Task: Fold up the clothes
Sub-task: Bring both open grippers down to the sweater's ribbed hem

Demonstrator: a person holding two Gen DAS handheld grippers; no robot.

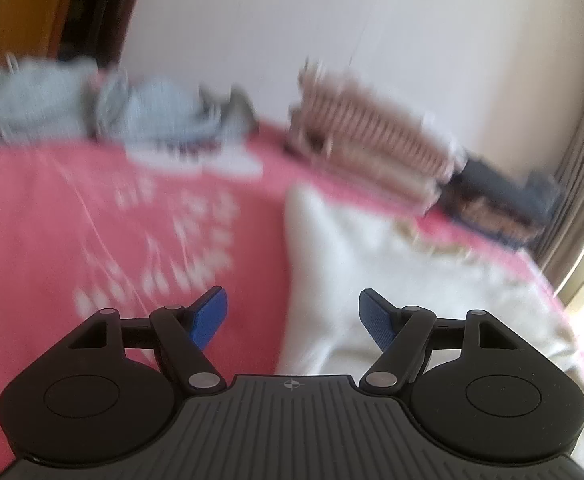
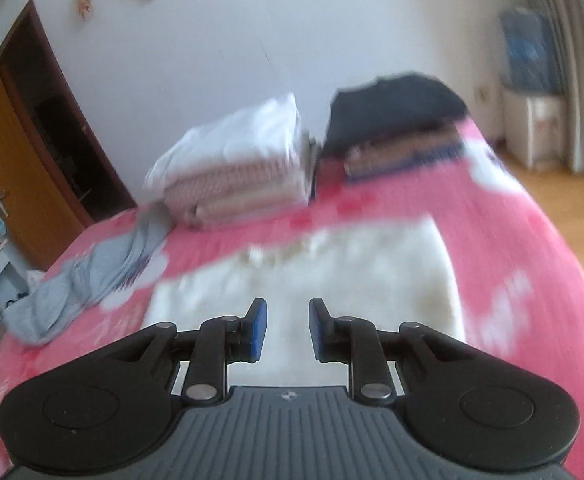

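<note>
My left gripper hangs in the air with its blue pads spread wide and splayed outward, holding nothing. My right gripper is parted too, but more narrowly, its blue pads facing each other square with a bare gap between them.

no text, label, brand or number can be read in either view; both are blurred by motion.
</note>
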